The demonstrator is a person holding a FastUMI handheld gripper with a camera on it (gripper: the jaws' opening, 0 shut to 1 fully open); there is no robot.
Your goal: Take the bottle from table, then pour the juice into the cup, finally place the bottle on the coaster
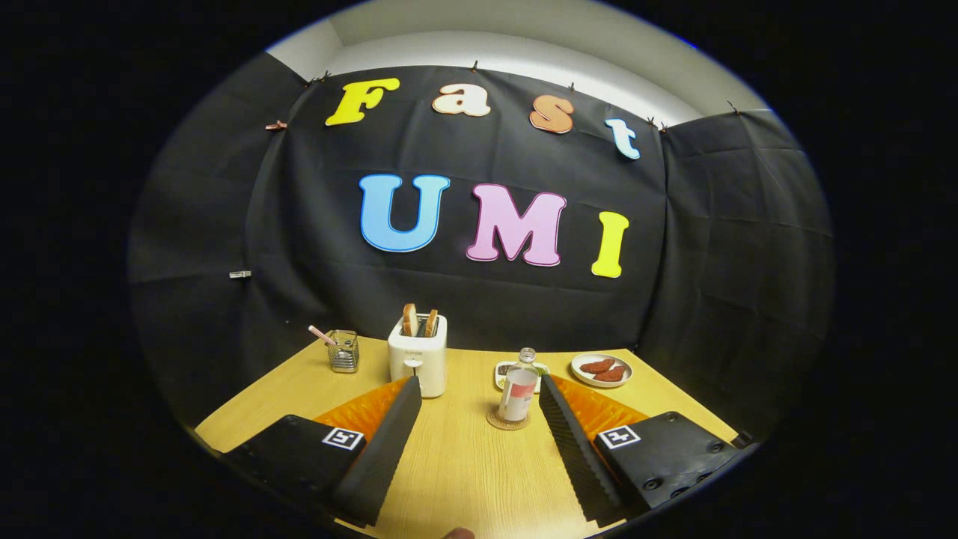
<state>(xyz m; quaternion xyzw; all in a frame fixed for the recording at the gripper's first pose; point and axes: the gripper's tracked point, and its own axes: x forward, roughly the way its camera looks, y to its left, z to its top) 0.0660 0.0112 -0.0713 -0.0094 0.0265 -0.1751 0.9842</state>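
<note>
One bottle (pixel 518 391) upright on one round coaster (pixel 507 421), mid-table, just ahead of gripper (pixel 479 389) fingers spread wide, gripping nothing. One toaster (pixel 418 362) with two bread slices, left of bottle. One glass cup (pixel 344 350) with straw toward table (pixel 464 464) far left edge. Two small plates behind bottle near far edge, one (pixel 601 369) with reddish pieces.

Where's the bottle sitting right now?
In the gripper view the bottle stands upright on the round coaster, ahead of the open gripper, close to its right finger, with the toaster to its left.
</note>
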